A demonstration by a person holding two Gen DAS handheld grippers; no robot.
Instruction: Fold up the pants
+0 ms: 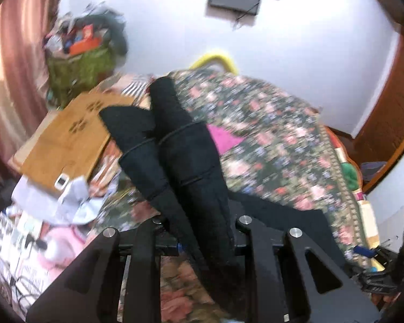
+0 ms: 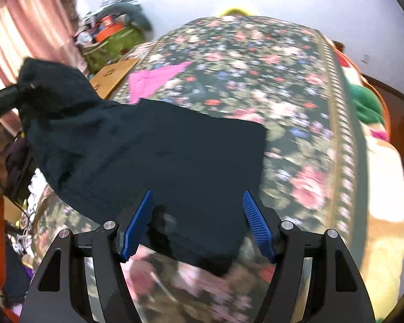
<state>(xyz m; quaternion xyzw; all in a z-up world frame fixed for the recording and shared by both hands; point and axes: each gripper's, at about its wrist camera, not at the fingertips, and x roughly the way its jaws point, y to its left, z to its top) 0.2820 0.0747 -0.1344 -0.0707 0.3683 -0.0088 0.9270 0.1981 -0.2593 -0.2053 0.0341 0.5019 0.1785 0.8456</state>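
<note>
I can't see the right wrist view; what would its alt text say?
A pair of dark navy fabric pants lies partly spread on a floral-patterned bedspread, one end lifted at the left. The right gripper, its blue-padded jaws open, hovers over the near edge. A bright pink cloth lies behind.

Pants hide left gripper fingertips — bedspread motion-blurred

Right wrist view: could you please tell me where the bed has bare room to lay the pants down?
The floral bedspread lies bare right of the dark pants and past the pink cloth, up to the striped border. The left edge is crowded: wooden board, clutter.
</note>
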